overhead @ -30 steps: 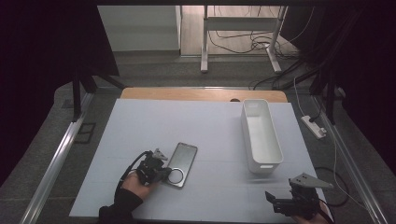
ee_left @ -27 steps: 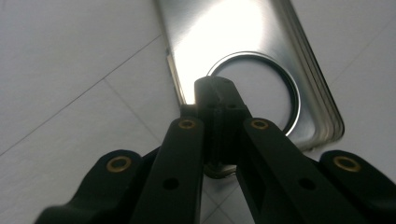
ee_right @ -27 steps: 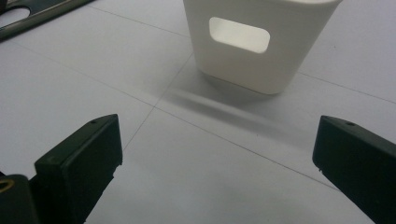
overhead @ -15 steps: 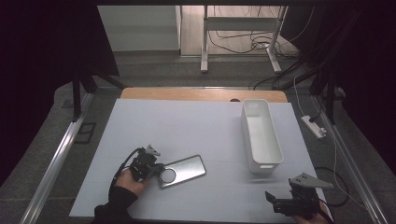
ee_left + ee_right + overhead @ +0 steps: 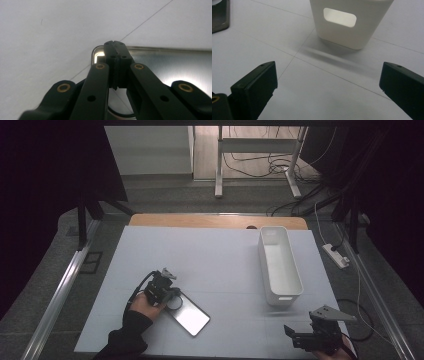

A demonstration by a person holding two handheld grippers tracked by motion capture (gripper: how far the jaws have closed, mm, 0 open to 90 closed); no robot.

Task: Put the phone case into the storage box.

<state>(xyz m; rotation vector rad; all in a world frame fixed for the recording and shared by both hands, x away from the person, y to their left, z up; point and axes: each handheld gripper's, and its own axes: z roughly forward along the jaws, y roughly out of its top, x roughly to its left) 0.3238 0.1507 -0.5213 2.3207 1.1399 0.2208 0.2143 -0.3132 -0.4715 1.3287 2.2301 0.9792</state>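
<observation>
Two hand-held grippers are working at the white table (image 5: 220,255). One is on the left and one is on the right.

A person's left hand (image 5: 145,304) is holding the left hand-held gripper (image 5: 167,292). It is sitting low over the near left part of the table. Its two black jaws are pressing tight together, with no gap between the pads at the tips. In the left gripper view, the left hand-held gripper (image 5: 115,47) is reaching over the rounded corner of a shiny metal tray (image 5: 175,65). The tips seem to be sitting on the tray's edge, but it is hard to tell if they are pinching the rim or just touching it.

The shiny metal tray (image 5: 190,316) is lying flat on the table, just to the right of the left hand-held gripper. It is slanting, with its far end pointing toward the near edge of the table.

The right hand-held gripper (image 5: 312,340) is waiting at the near right corner of the table. In the right gripper view, its jaws are standing wide apart and are holding nothing. The right hand-held gripper (image 5: 328,85) is looking at the short end of a long white bin (image 5: 352,32). A small handle hole is showing in that end.

The white bin (image 5: 280,265) is standing upright on the right side of the table, well apart from the tray.
</observation>
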